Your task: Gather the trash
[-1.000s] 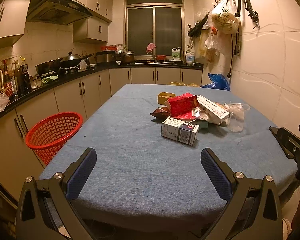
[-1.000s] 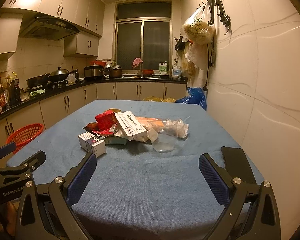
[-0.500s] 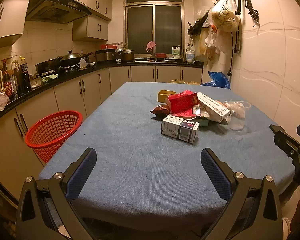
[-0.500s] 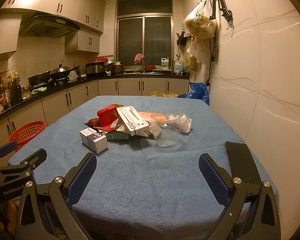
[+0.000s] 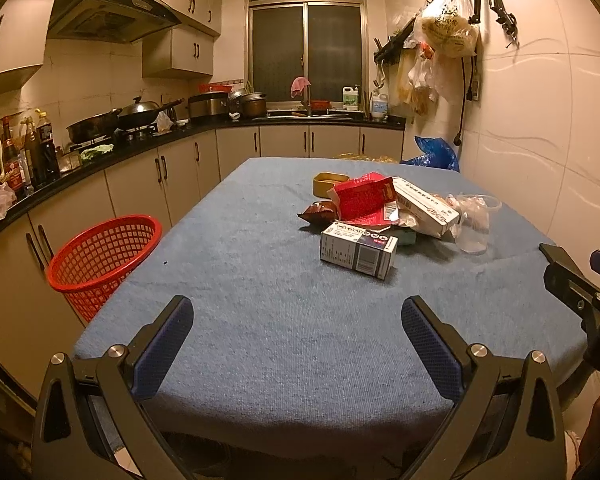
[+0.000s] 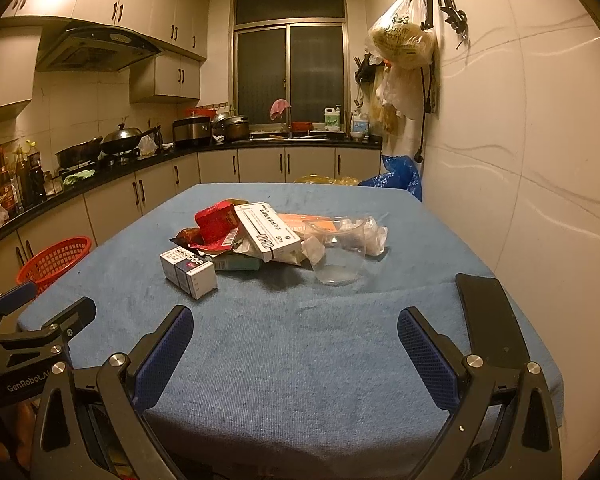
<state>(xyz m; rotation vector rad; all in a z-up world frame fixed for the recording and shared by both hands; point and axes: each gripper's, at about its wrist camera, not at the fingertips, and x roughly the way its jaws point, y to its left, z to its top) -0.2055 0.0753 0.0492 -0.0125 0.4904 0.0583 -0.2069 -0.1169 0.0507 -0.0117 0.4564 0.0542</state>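
Observation:
A pile of trash lies mid-table on the blue cloth: a small white carton [image 5: 358,250] [image 6: 188,273] nearest me, a red packet [image 5: 362,200] [image 6: 217,222], a long white box [image 5: 424,207] [image 6: 267,232], a clear plastic cup [image 5: 474,226] [image 6: 336,254], a brown wrapper [image 5: 318,212] and a yellow tub [image 5: 329,182]. A red mesh basket [image 5: 102,256] [image 6: 54,260] stands off the table's left edge. My left gripper [image 5: 296,342] is open over the near table edge, nothing between its fingers. My right gripper [image 6: 296,344] is open too, short of the pile.
A black phone [image 6: 490,320] lies flat on the table at the near right. The wall [image 6: 540,160] runs close along the right side. The kitchen counter [image 5: 100,152] with pans and bottles runs along the left and back. Bags [image 5: 446,32] hang from wall hooks.
Both grippers have risen and edged forward a little toward the pile. Neither has changed its opening and nothing on the table has moved.

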